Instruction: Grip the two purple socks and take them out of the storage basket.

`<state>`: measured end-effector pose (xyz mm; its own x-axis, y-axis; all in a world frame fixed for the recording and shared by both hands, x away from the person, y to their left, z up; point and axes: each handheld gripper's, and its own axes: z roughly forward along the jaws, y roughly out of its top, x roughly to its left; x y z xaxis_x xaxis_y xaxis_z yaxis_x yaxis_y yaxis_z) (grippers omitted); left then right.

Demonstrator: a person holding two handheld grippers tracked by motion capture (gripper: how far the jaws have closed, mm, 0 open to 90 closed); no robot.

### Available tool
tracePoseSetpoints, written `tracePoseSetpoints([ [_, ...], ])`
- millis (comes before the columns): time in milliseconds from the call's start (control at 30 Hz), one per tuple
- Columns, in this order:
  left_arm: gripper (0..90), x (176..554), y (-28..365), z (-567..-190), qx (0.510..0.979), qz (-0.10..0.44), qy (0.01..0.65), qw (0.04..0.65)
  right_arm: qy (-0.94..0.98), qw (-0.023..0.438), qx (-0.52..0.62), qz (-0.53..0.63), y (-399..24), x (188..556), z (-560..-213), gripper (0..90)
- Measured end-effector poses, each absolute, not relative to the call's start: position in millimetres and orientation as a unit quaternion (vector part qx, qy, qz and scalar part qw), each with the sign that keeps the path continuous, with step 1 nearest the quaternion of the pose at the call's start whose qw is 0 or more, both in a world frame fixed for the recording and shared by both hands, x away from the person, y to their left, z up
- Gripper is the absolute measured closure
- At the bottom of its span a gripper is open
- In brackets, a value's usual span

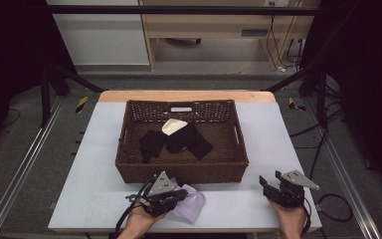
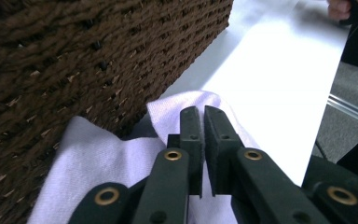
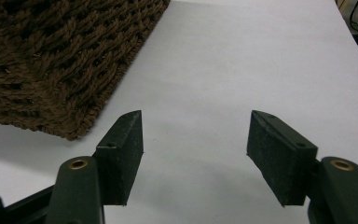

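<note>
A lilac cloth (image 1: pixel 192 204) (image 2: pixel 98 158) lies rumpled on the white table (image 1: pixel 273 134), against the front wall of a brown woven basket (image 1: pixel 179 173) (image 2: pixel 74 56). My left gripper (image 1: pixel 181 195) (image 2: pixel 201 112) sits low on this cloth, its jaws parted by only a narrow slit, and I see no fabric pinched in that slit. Over bare table at the front right, beside the basket's near right corner (image 3: pixel 51 56), my right gripper (image 1: pixel 269 182) (image 3: pixel 196 126) stands wide open with nothing between its jaws. Black cloths (image 1: pixel 179 140) and a cream cloth (image 1: pixel 173 126) lie inside the basket.
The basket takes up the middle of the table, with white table strips to its left, right and front. A wooden strip (image 1: pixel 186 95) runs along the table's far edge. Metal frame rails and cables lie on the floor at both sides.
</note>
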<state>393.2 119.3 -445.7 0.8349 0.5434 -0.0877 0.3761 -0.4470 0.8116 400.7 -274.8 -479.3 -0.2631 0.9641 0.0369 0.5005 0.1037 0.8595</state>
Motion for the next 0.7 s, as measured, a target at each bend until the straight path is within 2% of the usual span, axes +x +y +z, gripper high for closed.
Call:
tracePoseSetpoints([
  [333,53.8,386,155,-427,0.814,0.13,0.31,0.474,0.681,0.287,0.537,0.405,-276,401,-480,33.8],
  [533,43.6,381,182,-428,0.804,0.152,0.336,0.466,0.68,0.288,0.54,0.405,-277,400,-480,31.9],
  [700,39.8,375,211,-432,0.794,0.168,0.365,0.456,0.678,0.287,0.543,0.404,-277,400,-480,30.6],
])
